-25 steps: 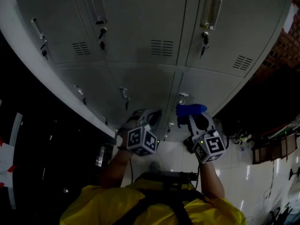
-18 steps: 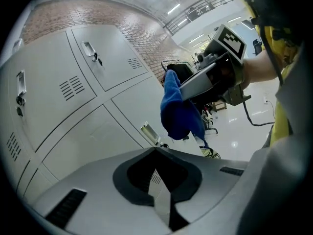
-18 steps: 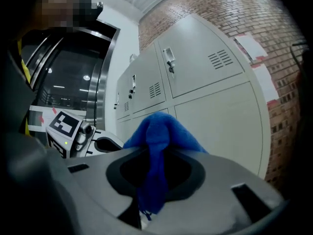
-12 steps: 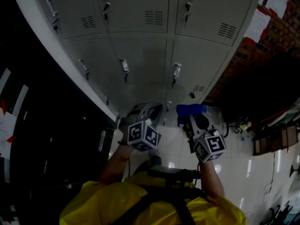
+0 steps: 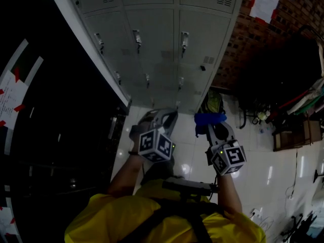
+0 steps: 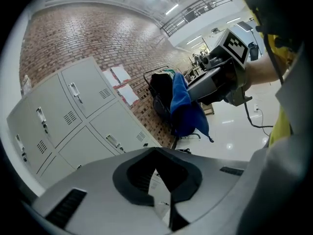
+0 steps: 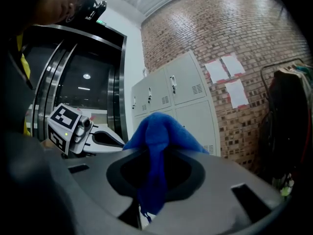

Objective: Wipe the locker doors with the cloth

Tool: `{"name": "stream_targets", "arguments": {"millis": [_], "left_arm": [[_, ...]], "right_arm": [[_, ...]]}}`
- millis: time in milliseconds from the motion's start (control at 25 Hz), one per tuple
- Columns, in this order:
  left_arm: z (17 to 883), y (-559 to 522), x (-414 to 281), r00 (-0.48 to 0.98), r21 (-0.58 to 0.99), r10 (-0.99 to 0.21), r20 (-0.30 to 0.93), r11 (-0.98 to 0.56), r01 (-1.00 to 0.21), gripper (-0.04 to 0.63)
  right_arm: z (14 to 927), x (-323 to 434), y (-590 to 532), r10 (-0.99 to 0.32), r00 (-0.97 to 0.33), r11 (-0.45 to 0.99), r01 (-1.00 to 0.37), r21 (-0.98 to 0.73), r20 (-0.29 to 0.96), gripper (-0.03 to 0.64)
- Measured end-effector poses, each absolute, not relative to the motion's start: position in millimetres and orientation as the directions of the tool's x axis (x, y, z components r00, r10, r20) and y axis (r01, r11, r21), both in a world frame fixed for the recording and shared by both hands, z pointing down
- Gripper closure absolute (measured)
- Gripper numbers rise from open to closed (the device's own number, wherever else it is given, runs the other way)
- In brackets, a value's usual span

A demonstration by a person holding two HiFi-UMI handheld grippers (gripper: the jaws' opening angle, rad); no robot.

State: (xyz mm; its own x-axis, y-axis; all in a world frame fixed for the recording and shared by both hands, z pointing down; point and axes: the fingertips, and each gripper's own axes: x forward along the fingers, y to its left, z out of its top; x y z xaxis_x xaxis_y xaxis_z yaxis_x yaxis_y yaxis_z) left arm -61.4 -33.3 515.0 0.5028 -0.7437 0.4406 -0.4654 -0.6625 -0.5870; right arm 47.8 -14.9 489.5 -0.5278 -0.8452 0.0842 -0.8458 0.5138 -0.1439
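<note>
My right gripper (image 7: pixel 154 180): clamped on blue cloth (image 7: pixel 159 131), which bunches over the jaw tips | my left gripper (image 6: pixel 164 180): jaws together, nothing held | locker doors (image 5: pixel 152 49): straight ahead of both grippers, well apart from the cloth | judgement: my right side must reach forward to bring the cloth onto the doors.

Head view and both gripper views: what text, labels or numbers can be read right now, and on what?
No text can be read in any view.
Paper sheets on the brick wall: print too small to read.
Sheets on the dark panel at left: blurred, unreadable.
Marker cubes: square code patterns only, no letters or digits.
Locker doors: no readable number or label.
Blue cloth: no tag or print visible.
</note>
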Motion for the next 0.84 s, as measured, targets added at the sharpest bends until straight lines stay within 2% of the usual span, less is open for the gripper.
{"name": "stream_targets", "arguments": {"millis": [400,560,840], "left_arm": [[483,33,-65,0.530,-0.621,-0.739,0.415,-0.656,-0.429,0.597],[475,47,-84,0.539,-0.617,-0.745,0.392,-0.648,-0.446,0.597],[490,66,-131,0.506,-0.593,-0.739,0.445,-0.667,-0.452,0.597]], "right_arm": [[461,47,50,-0.881,-0.471,0.460,-0.873,-0.160,0.037,0.546],[452,20,62,-0.869,-0.493,0.484,-0.863,-0.140,0.035,0.546],[464,-30,81,-0.840,-0.538,0.524,-0.838,-0.156,0.066,0.546]]}}
